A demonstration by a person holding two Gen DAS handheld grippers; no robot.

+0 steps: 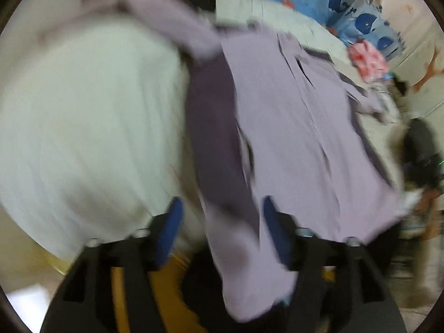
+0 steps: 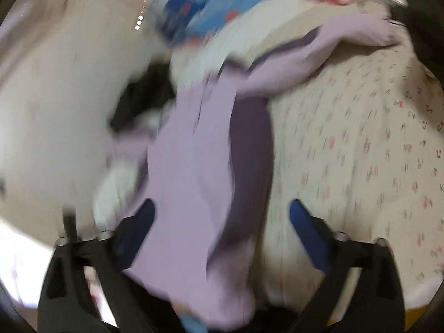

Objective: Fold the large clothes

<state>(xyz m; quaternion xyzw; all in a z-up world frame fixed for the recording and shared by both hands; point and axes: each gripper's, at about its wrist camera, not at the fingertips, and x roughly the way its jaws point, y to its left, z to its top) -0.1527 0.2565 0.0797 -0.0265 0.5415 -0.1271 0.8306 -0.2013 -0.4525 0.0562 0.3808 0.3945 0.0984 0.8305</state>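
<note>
A large lilac garment (image 1: 291,127) lies stretched over the bed, with a darker purple fold (image 1: 213,127) along its left side. In the left wrist view its near end hangs between the blue fingers (image 1: 172,222) of my left gripper (image 1: 222,222), whose jaws stand wide apart. In the right wrist view the same lilac garment (image 2: 188,166) runs from the bed down between the fingers of my right gripper (image 2: 222,222), also wide apart. A sleeve (image 2: 347,36) reaches to the far right. Both views are motion blurred.
The bed has a white sheet (image 1: 83,125) and a floral cover (image 2: 360,152). A blue patterned quilt (image 1: 347,8) and a pink cloth (image 1: 366,58) lie at the far end. A dark item (image 2: 138,102) lies to the left of the garment.
</note>
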